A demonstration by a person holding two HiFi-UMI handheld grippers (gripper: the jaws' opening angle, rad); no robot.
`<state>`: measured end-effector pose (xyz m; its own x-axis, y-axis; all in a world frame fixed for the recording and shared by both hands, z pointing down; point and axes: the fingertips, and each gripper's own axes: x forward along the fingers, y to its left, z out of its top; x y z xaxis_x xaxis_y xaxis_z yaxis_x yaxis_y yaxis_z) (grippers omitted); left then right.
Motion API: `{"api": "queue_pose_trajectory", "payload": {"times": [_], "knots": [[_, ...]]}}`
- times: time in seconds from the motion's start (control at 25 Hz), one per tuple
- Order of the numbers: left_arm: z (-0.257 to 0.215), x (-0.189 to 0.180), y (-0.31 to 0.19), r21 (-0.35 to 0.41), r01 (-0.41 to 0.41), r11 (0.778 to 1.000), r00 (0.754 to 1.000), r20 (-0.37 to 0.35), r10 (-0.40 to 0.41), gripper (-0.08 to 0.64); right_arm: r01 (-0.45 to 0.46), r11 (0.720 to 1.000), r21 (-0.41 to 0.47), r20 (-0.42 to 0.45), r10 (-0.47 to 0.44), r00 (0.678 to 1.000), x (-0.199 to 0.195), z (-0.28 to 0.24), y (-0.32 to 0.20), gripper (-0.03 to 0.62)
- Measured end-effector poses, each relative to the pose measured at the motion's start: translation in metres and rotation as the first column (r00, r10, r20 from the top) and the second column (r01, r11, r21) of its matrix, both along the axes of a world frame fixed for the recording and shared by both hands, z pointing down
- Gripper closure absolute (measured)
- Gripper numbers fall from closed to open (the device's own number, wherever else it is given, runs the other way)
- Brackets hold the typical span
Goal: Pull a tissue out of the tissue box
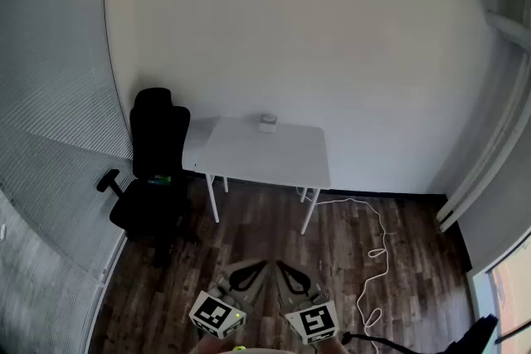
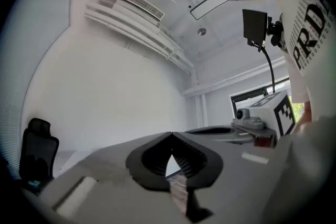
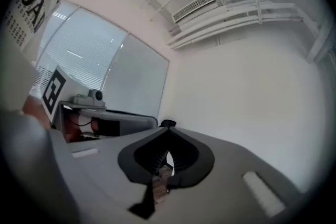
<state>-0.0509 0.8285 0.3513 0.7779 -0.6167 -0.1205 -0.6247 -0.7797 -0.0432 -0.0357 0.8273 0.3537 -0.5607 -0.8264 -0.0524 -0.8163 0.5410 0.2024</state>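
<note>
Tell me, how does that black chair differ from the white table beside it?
The chair is black; the table is white. The chair has a tall back; the table is a flat top on thin legs. Both stand on the dark wood floor by the white wall.

Head view looks down on a distant table (image 1: 265, 153); both gripper views face the wall (image 3: 252, 86).

- Wooden floor (image 1: 257, 232): open stretch up to the table's front edge.
- Table (image 1: 274, 162): bare top in front of the tissue box (image 1: 267, 123), which sits at the back edge by the wall.
- Office chair (image 1: 153, 170): crowds the table's left side.
- Cable (image 1: 377, 249): trails across the floor on the right.
</note>
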Motion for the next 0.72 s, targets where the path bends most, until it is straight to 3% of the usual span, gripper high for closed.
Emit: {"api": "queue_pose_trajectory", "payload": {"times": [0.72], "knots": [[0.011,-0.014,0.008,0.007,0.036,0.999,0.999,0.003,-0.036,0.569,0.004,0.998,-0.061,-0.016,-0.005,1.0,-0.016,0.01,0.01,0.584]]}}
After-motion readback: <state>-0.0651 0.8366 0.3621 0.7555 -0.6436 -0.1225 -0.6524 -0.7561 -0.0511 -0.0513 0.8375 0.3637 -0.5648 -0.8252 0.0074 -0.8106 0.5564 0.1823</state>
